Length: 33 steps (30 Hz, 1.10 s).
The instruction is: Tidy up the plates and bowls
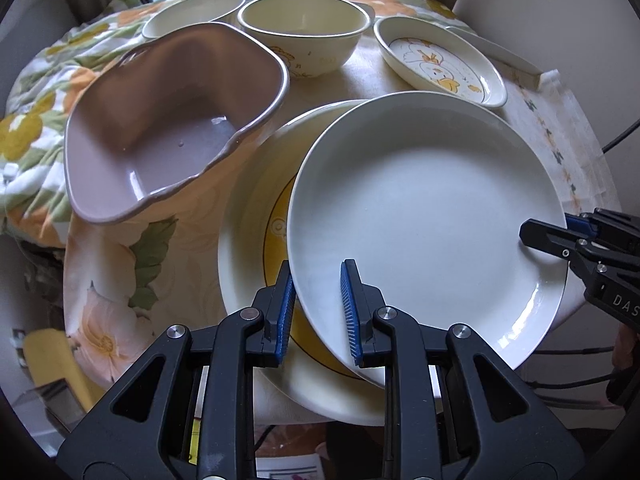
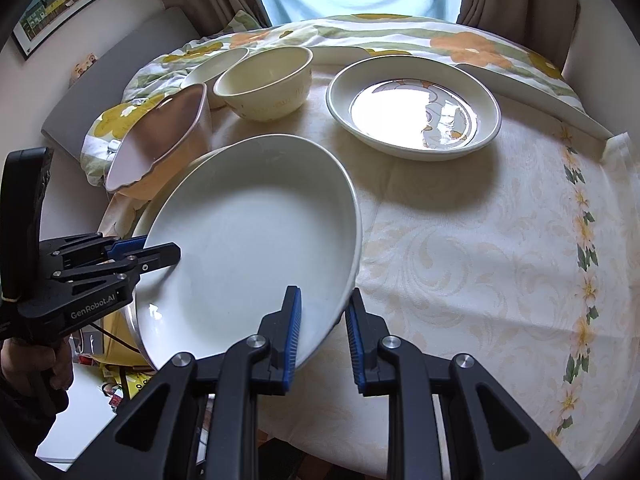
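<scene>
A plain white plate (image 1: 424,216) is held tilted over a yellow-ringed plate (image 1: 256,232) on the table. My left gripper (image 1: 316,312) straddles the white plate's near rim, jaws a little apart around it. My right gripper (image 2: 322,334) straddles the opposite rim of the same plate (image 2: 248,240) in the same way. Each gripper shows in the other's view, the right one (image 1: 560,236) and the left one (image 2: 148,254), at the plate's edge. A mauve wavy bowl (image 1: 168,120), a cream bowl (image 1: 304,36) and a duck-print dish (image 1: 440,64) stand behind.
Another cream bowl (image 1: 192,14) sits at the back left. A flat white tray (image 1: 496,54) lies at the back right edge. A floral quilt (image 1: 36,120) is bunched along the table's left and far sides. The tablecloth (image 2: 480,260) covers the right half.
</scene>
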### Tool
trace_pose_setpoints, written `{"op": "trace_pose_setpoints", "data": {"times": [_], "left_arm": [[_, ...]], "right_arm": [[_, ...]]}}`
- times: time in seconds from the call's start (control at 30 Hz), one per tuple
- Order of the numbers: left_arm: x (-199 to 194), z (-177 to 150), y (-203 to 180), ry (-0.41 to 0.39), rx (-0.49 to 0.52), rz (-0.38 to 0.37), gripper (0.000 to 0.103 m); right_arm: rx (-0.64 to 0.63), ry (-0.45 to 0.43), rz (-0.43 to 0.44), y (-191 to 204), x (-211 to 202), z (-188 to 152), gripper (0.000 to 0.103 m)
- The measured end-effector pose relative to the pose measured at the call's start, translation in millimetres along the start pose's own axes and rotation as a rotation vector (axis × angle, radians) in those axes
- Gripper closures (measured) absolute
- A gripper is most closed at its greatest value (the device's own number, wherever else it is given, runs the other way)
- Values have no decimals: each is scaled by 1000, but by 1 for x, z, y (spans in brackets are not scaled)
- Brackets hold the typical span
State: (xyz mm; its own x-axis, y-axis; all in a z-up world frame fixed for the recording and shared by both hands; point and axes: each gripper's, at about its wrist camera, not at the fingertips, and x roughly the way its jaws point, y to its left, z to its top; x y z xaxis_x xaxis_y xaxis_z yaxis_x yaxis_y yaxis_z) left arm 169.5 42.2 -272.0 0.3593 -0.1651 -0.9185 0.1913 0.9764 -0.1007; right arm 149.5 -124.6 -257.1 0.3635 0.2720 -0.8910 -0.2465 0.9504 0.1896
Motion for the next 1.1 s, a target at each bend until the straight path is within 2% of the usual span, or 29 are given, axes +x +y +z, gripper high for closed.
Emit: {"op": "trace_pose_setpoints", "data": {"times": [0.43,0.67,1.1], "left_arm": [[-3,2,-14,-23,122,191,84],[-5,1,-19,-21,151,243,84],[-7,-5,-24,-13,142,281,84]], "right_arm": [[-81,18,-48,14,9,9,83],[-144,27,-110,22,14,9,82],[-215,45,-168,31,17,11,82]]}}
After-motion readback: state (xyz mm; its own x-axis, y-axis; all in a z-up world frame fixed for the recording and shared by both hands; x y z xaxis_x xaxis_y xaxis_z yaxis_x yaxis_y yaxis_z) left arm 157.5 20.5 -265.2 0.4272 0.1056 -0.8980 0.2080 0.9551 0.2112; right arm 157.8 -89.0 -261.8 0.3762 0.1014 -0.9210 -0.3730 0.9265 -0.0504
